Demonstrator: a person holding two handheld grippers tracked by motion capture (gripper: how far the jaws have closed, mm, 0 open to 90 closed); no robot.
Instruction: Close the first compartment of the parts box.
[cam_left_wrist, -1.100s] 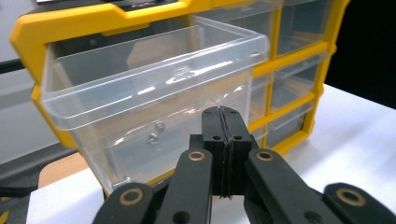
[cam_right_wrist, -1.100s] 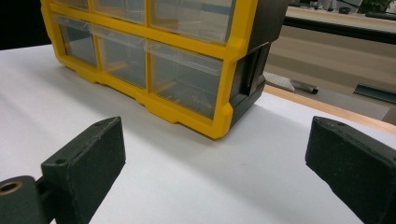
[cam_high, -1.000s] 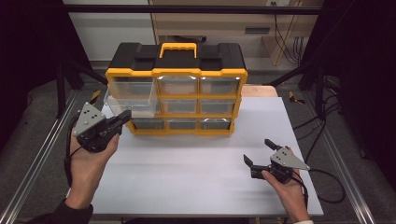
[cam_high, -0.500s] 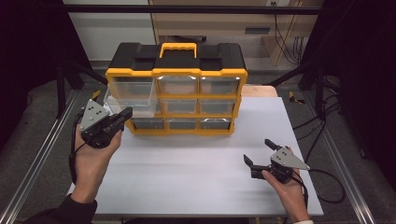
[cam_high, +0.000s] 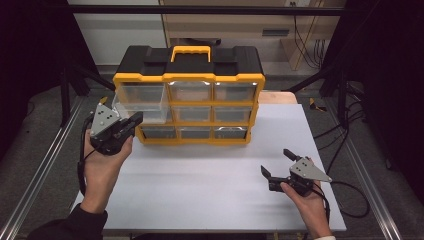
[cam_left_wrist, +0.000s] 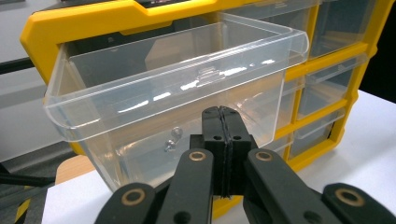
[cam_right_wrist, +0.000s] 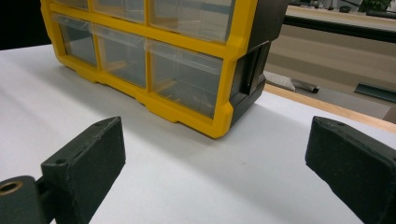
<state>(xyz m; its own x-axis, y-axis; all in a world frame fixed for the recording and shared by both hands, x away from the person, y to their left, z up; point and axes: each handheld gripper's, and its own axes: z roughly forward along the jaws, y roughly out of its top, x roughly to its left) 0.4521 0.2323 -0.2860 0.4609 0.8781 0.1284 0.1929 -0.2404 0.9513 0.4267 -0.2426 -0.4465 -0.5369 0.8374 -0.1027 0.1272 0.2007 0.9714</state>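
Left gripper (cam_left_wrist: 223, 116): jaws clenched, empty, before pulled-out clear drawer (cam_left_wrist: 177, 88) | right gripper (cam_high: 281, 165): jaws released, resting on tabletop (cam_high: 200, 185)

High view from above, facing forward and down — both claw cameras low, close, sharing the drawer cabinet (cam_high: 189, 95).

Clear plastic drawer (cam_high: 139, 106), top-left slot of yellow/black organizer (cam_high: 189, 95), pulled partway out, level, open top. A small screw (cam_left_wrist: 173, 139) lies inside on its floor. Other drawers shut.
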